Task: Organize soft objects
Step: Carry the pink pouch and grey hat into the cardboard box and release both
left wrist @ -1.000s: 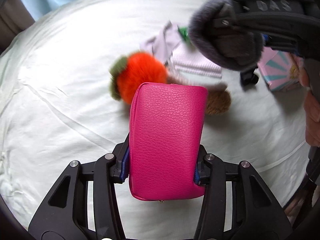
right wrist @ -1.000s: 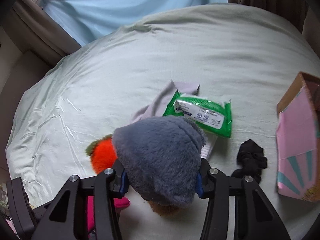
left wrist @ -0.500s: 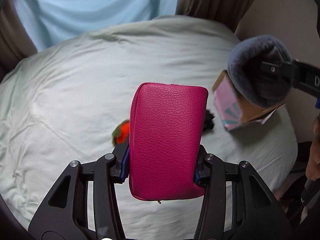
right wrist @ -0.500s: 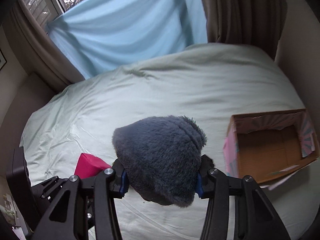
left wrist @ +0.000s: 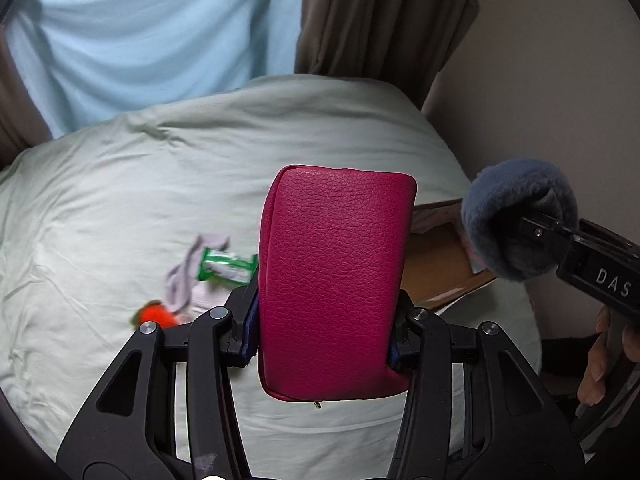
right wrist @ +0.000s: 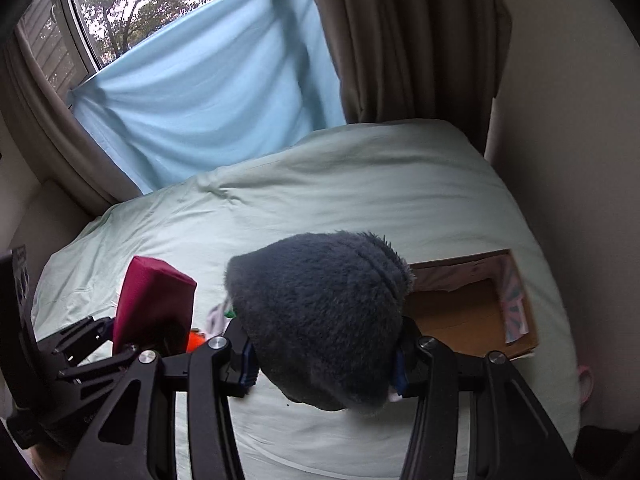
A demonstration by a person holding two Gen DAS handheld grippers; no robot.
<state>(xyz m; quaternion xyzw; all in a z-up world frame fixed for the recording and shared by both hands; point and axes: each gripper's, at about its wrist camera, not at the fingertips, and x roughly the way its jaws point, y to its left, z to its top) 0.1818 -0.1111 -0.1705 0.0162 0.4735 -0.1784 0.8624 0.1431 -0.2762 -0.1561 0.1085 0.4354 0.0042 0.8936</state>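
My left gripper (left wrist: 324,332) is shut on a pink leather pouch (left wrist: 332,276) and holds it high above the bed. My right gripper (right wrist: 322,364) is shut on a grey furry hat (right wrist: 320,324), also raised. The hat shows in the left wrist view (left wrist: 516,216) at the right, and the pouch in the right wrist view (right wrist: 152,300) at the left. An open cardboard box (right wrist: 468,312) with pink patterned sides lies on the bed at the right, below and beyond the hat. It is partly hidden behind the pouch in the left wrist view (left wrist: 436,264).
On the pale green bedcover (left wrist: 160,184) lie an orange furry toy (left wrist: 154,316), a lilac cloth (left wrist: 180,276) and a green wipes pack (left wrist: 226,266). A wall (left wrist: 560,80) and brown curtain (left wrist: 380,20) stand at the right. A blue sheet (right wrist: 208,92) hangs at the window.
Both grippers have risen well above the bed with their loads. The items on the bed look smaller and farther, and the box's open inside has come into view.
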